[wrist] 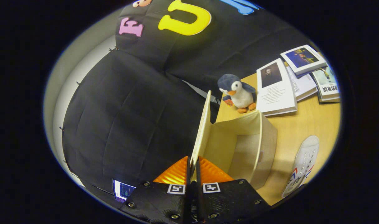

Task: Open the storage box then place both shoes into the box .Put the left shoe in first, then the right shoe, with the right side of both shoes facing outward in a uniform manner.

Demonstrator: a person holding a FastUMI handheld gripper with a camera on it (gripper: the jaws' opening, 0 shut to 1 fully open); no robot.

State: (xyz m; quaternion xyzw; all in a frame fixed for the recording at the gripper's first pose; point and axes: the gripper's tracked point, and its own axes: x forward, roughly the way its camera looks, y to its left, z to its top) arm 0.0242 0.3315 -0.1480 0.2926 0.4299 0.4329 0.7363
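Gripping box lid (202, 124), gripper (192, 168) closed.

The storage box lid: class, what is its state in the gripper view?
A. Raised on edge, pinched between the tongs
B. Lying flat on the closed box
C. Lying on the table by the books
A: the lid stands raised above the open storage box, its lower edge clamped between the tongs.

Hand-held gripper (192, 169) tilted, fingers (177, 172) clamped on thin lid edge.
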